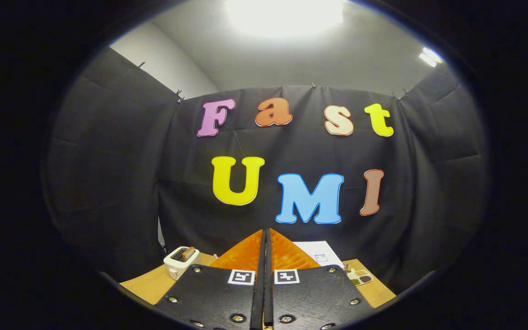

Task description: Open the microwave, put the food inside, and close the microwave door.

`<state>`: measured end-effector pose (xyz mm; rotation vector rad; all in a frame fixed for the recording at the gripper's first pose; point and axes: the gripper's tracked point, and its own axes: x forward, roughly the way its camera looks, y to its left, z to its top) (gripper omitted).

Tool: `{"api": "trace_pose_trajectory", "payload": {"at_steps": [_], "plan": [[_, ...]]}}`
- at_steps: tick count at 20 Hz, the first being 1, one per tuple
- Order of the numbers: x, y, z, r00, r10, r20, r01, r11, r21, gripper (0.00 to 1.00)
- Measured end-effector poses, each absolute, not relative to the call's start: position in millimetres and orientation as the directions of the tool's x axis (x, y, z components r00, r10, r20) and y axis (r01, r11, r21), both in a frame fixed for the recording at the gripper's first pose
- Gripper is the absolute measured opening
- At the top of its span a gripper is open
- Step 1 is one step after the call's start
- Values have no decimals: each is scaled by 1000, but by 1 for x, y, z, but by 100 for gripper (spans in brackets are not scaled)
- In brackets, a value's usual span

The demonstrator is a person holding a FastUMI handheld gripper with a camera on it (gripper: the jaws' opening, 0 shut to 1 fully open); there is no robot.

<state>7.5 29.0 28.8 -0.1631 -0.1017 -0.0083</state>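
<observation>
Wooden tabletop [154, 285] beneath the gripper [266, 240], whose fingers are pressed together with nothing between them, pointing at the black cloth wall. White toaster [180, 261] holding a slice at ten o'clock of the fingers; white paper sheet [321, 254] at one o'clock; food tray [359, 277] at three o'clock; microwave position cannot be told

Pale wooden tabletop [154, 284]. Small cream-white toaster [175, 266], brown slice in its slot. White paper sheet [319, 252], faint blue mark. Tray of food [360, 277], green and brown portions.
</observation>
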Motion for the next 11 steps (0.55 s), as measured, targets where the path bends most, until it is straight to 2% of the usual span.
{"api": "trace_pose_trajectory", "payload": {"at_steps": [3, 11], "plan": [[9, 34, 30, 994, 5, 107, 13, 985, -170, 98], [13, 23, 41, 992, -28, 120, 43, 991, -126, 96]]}}
